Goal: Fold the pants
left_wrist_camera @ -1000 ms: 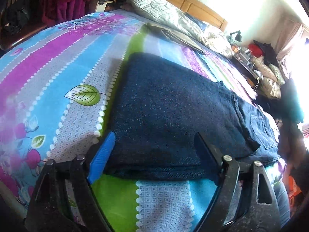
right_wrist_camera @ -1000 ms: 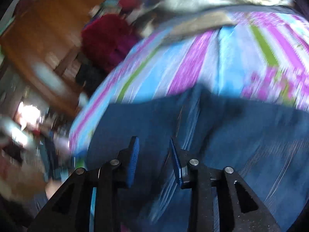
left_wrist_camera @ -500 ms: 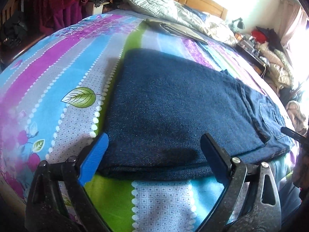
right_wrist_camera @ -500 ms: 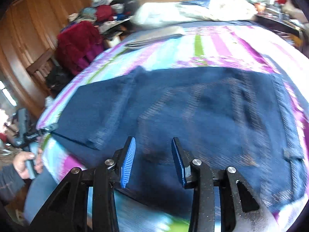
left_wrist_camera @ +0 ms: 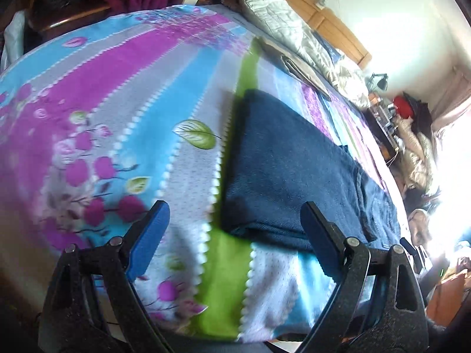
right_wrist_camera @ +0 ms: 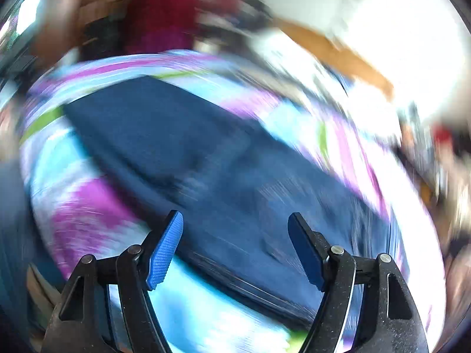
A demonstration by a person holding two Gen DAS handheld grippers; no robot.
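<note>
Hovering low over the bed's near edge, the left hand-held gripper (left_wrist_camera: 235, 235) is spread wide and empty, as is the right hand-held gripper (right_wrist_camera: 235, 244), whose view is badly blurred. Just beyond them the folded dark-blue pants (left_wrist_camera: 294, 170) lie flat on the striped floral bedsheet (left_wrist_camera: 123, 94). Farther back, white pillows (left_wrist_camera: 282, 23) rest against a wooden headboard (left_wrist_camera: 332, 20).

Bedspread (left_wrist_camera: 123, 94), striped and floral: broad bare stretch left of the folded pants (left_wrist_camera: 288, 161), open to a gripper. Near bed edge: bare strip in front of the pants. Far end: crumpled quilt (left_wrist_camera: 291, 32) and flat beige garment (left_wrist_camera: 297, 67) against the wooden headboard (left_wrist_camera: 332, 26), blocking passage. Right side: cluttered nightstand (left_wrist_camera: 385, 117) beside the bed. Right wrist view: blurred, clearances unreadable.
</note>
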